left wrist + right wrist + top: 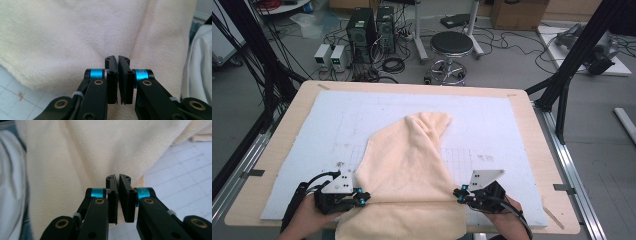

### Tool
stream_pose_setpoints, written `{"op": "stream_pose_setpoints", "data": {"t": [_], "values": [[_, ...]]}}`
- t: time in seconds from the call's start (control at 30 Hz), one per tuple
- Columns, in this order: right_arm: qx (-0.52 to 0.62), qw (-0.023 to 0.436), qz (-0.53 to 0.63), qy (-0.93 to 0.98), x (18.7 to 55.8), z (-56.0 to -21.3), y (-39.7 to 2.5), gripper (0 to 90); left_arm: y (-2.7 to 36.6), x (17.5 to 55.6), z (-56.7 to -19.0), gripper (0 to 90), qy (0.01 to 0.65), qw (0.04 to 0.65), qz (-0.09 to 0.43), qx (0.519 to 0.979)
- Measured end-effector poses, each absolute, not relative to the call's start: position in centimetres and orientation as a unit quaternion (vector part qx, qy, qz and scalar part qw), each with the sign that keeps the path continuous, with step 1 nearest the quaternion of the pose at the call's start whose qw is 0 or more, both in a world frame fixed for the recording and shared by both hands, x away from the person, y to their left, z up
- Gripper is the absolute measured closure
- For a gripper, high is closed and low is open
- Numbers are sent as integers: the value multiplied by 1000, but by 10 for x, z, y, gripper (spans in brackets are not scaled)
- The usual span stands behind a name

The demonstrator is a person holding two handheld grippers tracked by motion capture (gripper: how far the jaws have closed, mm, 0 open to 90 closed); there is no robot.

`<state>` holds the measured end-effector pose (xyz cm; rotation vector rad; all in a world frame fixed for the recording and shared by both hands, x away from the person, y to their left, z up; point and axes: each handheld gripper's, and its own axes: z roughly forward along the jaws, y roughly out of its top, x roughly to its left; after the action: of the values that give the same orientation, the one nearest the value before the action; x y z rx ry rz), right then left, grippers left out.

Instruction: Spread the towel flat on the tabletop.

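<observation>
A cream towel lies bunched on the white gridded mat, narrowing to a folded peak toward the far side and hanging over the near table edge. My left gripper pinches the towel's near left edge. In the left gripper view, its jaws are closed together with towel creases running out from them. My right gripper grips the near right edge. Seen in the right gripper view, the gripper has its jaws closed on the towel where the hem meets the mat.
The mat covers a wooden table. Beyond the far edge stand a black stool, computer towers and cables. Black frame posts rise at the right. The person's white garment is close behind the grippers.
</observation>
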<state>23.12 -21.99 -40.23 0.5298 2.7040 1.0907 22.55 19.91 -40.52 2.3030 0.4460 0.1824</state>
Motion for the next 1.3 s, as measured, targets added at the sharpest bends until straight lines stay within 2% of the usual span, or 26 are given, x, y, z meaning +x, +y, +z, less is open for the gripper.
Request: {"op": "stream_pose_setpoints", "data": {"t": [0.1, 0.17, 0.23, 0.47, 0.53, 0.6, 0.63, 0.7, 0.8, 0.83, 0.87, 0.9, 0.97, 1.0, 1.3], "values": [[173, 92, 365, 910, 228, -400, -218, 789, 200, 223, -398, 828, 170, 390, 76, 902], [174, 95, 376, 905, 231, -392, -217, 728, 202, 230, -388, 744, 174, 409, 84, 892], [178, 101, 382, 901, 239, -386, -217, 701, 203, 237, -384, 696, 183, 421, 95, 883], [187, 109, 388, 896, 278, -379, -205, 692, 198, 272, -386, 621, 203, 440, 110, 868], [200, 95, 385, 896, 299, -388, -197, 662, 194, 284, -393, 578, 212, 431, 114, 869], [204, 86, 384, 896, 305, -391, -194, 644, 192, 295, -401, 549, 223, 412, 124, 874], [211, 71, 378, 899, 313, -399, -188, 620, 192, 300, -406, 506, 233, 410, 122, 873], [211, 67, 369, 903, 316, -403, -185, 604, 191, 310, -415, 500, 246, 396, 110, 878], [216, 56, 345, 912, 322, -416, -179, 647, 187, 317, -428, 561, 250, 368, 87, 891], [214, 58, 327, 919, 322, -423, -177, 749, 186, 315, -434, 587, 246, 371, 89, 891], [212, 52, 331, 918, 322, -425, -178, 794, 186, 315, -434, 646, 246, 371, 89, 891], [212, 52, 331, 918, 322, -425, -178, 794, 187, 313, -434, 646, 247, 374, 91, 890], [213, 47, 334, 917, 320, -424, -181, 839, 189, 311, -433, 755, 248, 376, 87, 888], [208, 41, 336, 918, 318, -422, -184, 845, 189, 309, -432, 837, 247, 373, 80, 891], [185, 64, 341, 920, 287, -400, -193, 846, 184, 281, -422, 860, 214, 376, 83, 898]]}}
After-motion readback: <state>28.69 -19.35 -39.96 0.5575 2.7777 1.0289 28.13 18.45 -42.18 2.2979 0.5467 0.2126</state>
